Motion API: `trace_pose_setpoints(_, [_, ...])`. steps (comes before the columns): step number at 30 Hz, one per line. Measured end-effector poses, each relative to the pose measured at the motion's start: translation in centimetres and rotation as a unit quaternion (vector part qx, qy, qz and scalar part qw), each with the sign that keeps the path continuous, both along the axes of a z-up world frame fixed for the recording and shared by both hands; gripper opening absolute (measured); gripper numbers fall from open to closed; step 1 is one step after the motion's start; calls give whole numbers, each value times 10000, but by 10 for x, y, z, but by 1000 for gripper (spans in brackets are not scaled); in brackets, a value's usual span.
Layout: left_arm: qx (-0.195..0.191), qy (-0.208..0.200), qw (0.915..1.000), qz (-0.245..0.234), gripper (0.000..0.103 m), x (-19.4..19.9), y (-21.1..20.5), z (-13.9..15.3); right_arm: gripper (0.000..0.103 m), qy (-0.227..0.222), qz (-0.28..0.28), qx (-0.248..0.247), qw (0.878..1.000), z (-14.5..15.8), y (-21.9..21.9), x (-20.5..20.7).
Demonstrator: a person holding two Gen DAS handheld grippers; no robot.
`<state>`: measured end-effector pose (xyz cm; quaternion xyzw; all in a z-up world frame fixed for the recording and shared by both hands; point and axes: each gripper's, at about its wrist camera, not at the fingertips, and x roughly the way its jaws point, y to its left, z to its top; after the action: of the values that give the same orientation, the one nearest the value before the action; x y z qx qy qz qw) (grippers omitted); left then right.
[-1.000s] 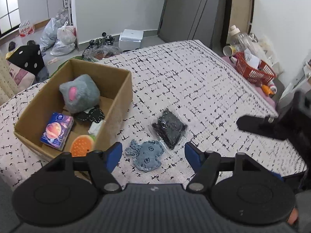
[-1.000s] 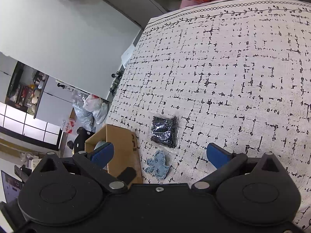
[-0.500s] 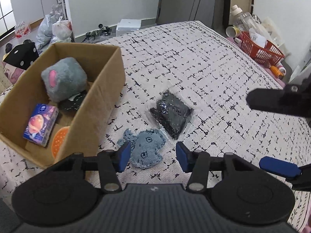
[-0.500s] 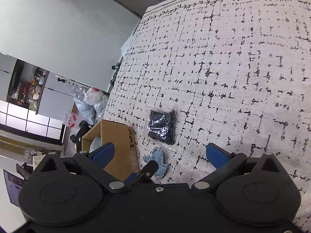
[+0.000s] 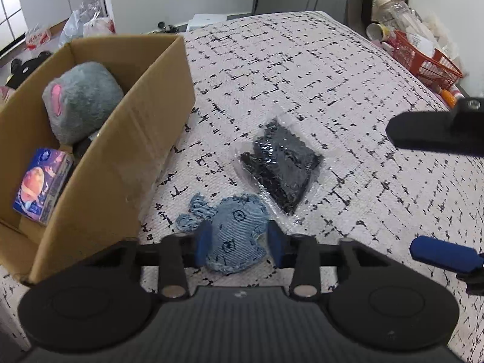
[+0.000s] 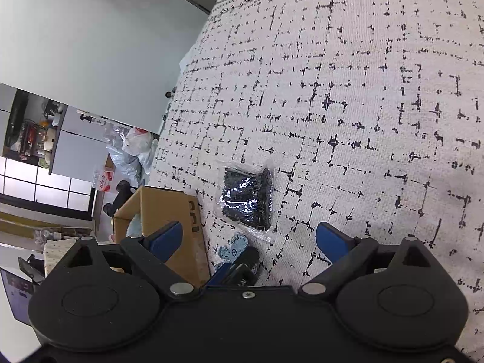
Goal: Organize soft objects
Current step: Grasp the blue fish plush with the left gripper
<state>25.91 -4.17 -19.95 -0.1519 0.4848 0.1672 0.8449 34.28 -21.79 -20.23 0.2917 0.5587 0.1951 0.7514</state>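
Observation:
A blue denim fish-shaped toy [image 5: 230, 236] lies on the patterned bedspread next to the cardboard box [image 5: 121, 163]. My left gripper [image 5: 239, 243] has its blue pads on both sides of the toy, narrowed around it. A black item in a clear bag [image 5: 282, 166] lies just beyond. The box holds a grey plush [image 5: 80, 99] and a tissue pack [image 5: 42, 189]. My right gripper [image 6: 249, 240] is open and empty above the bed; the bagged item [image 6: 248, 201] and the toy [image 6: 234, 246] lie in front of it.
An orange basket [image 5: 435, 66] with bottles stands at the bed's far right edge. Plastic bags [image 5: 90, 21] and clutter lie on the floor beyond the box. The right gripper's fingers [image 5: 435, 134] show at the right of the left wrist view.
My left gripper has moved down and forward onto the denim toy and its pads have closed in from wide open to either side of it. The right gripper has drifted slightly.

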Motion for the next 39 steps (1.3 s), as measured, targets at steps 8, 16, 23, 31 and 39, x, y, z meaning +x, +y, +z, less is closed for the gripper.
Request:
trace_pose_setpoints(8, [-370,-174,9990,174,21,-1,12,3,89,147,63,40,9999,-13,13,12])
trace_pose_setpoints(16, [-717,-234,9965,368,9,-2,27,4,78,288,-81,-25,9995,-31,28,23])
trace_pose_setpoints(23, [-571,-64,9983,90,13,5,23,0,78,184,-10,-305,9994,-37,49,26])
trace_pose_setpoints(31, [-716,294,9970,37,54,15,24,-9,78,154,118,-464,9987,-40,64,32])
trace_pose_setpoints(39, [-895,178,9955,243,37,13,32,-11,79,88,363,-681,9970,-44,76,36])
